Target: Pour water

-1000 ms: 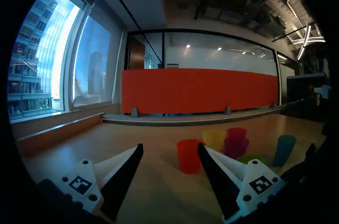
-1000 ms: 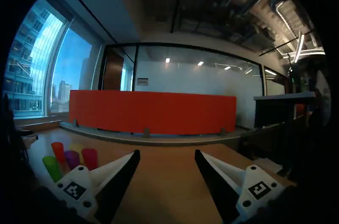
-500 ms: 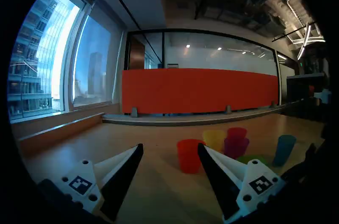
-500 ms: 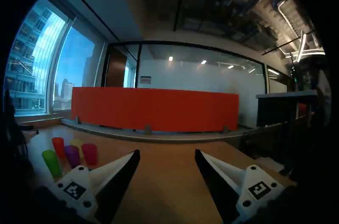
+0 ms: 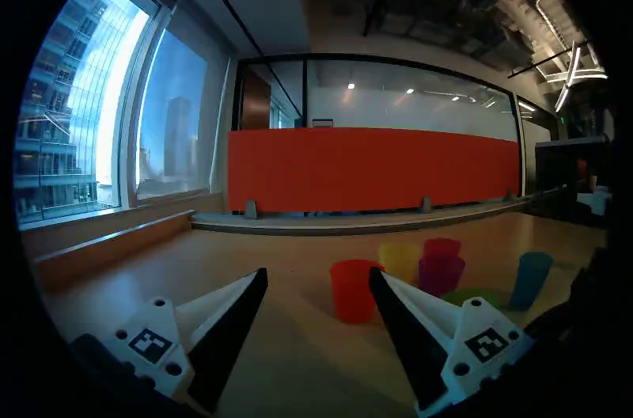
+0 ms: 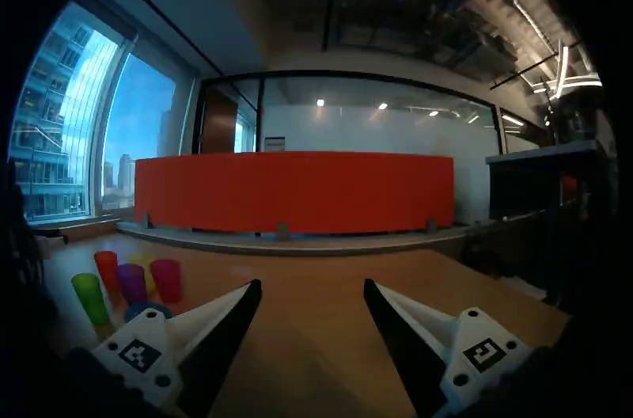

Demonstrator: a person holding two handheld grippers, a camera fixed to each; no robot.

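Plainly, left gripper [image 5: 316, 272] and right gripper [image 6: 311, 284] jaws gape empty; the orange cup [image 5: 349, 291] looks light and thin, so pinch gently mid-wall.

The left gripper [image 5: 316, 271] is showing white fingers [image 5: 207, 309] with black inner faces, each wearing a black-and-white square marker [image 5: 150, 344] (the right gripper [image 6: 312, 283] is wearing the same). Just ahead of the left tips the orange-red cup [image 5: 352, 290] is glowing; beyond it the yellow cup [image 5: 399, 258], crimson cup [image 5: 441, 245] and purple cup [image 5: 440, 275] are showing, with the teal cup [image 5: 530, 279] off to the right. The table [image 5: 301, 355] is showing warm tan wood.
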